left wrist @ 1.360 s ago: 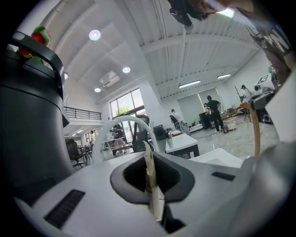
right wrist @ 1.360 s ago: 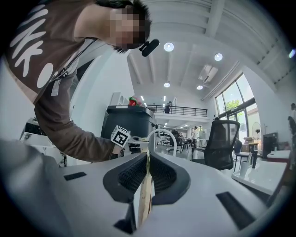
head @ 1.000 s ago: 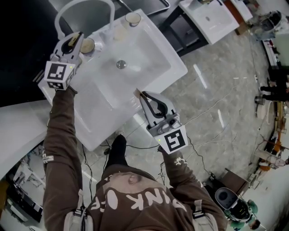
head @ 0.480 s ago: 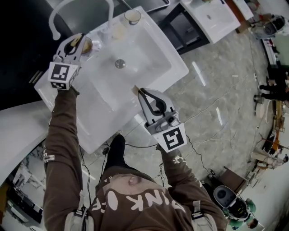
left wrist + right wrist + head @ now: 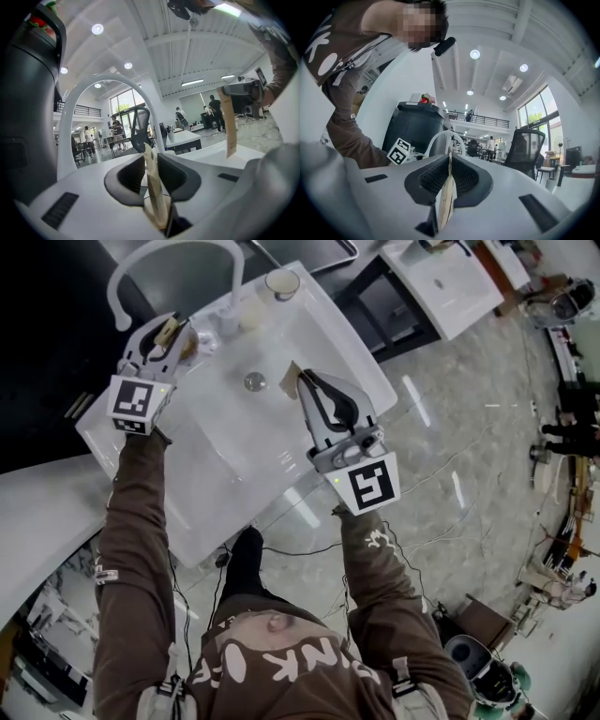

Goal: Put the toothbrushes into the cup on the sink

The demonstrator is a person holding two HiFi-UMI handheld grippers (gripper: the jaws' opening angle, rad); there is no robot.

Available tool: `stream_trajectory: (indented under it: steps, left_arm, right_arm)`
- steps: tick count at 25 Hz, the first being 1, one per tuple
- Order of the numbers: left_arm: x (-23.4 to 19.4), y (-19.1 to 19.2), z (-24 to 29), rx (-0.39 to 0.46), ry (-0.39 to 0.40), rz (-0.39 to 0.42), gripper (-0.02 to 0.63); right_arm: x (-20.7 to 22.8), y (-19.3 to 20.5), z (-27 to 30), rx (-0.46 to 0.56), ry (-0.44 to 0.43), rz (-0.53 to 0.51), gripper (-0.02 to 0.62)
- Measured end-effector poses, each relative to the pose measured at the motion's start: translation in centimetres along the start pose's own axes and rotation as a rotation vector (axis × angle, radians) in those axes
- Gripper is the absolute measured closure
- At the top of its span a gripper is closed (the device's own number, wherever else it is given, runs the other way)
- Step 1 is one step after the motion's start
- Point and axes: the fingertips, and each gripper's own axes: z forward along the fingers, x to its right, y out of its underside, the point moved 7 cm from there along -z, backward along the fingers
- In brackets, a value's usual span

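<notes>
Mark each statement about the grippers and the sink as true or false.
1. The right gripper is shut on a wooden toothbrush. True.
2. The left gripper has nothing between its jaws. False: a second toothbrush stands there, and the jaws have just been opening.
3. The right gripper hangs over the floor. False: it is over the sink, near the drain.
4. A white arched faucet stands at the sink. True.

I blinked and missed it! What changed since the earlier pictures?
The right gripper carried its toothbrush from the front edge of the sink out over its middle, still clamped. On the left gripper the jaws have just been opening; its toothbrush stands between them. Sink and faucet stayed put.
</notes>
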Motion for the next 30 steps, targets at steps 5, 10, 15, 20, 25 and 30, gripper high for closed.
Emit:
stream_trajectory:
  steps: [5,10,15,20,25,30]
  left_arm:
    - [0.2,-0.5,0.0,0.006,0.005,0.008,0.509]
    - [0.3,-0.9,0.0,0.012,0.005,0.008,0.497]
    - [0.5,-1.3,-0.2,0.016,0.003,0.009,0.495]
    - [0.4,-2.2,-0.8,0.033,-0.004,0.015,0.494]
    - [0.5,-3.9,-1.8,0.075,-0.004,0.016,0.488]
    - [0.8,-5.6,-2.9,0.113,0.002,0.018,0.480]
  right_arm:
    - [4.4,-1.2,4.4,0.052,0.021,-0.031,0.569]
    - [8.1,-1.4,8.5,0.080,0.029,-0.054,0.569]
    - [10.9,-0.5,11.7,0.038,0.057,-0.079,0.569]
    - [12.9,0.3,15.1,0.075,0.051,-0.082,0.571]
    - [14.1,2.8,17.8,0.059,0.051,-0.073,0.571]
    - [14.6,6.2,19.3,0.018,0.070,-0.041,0.571]
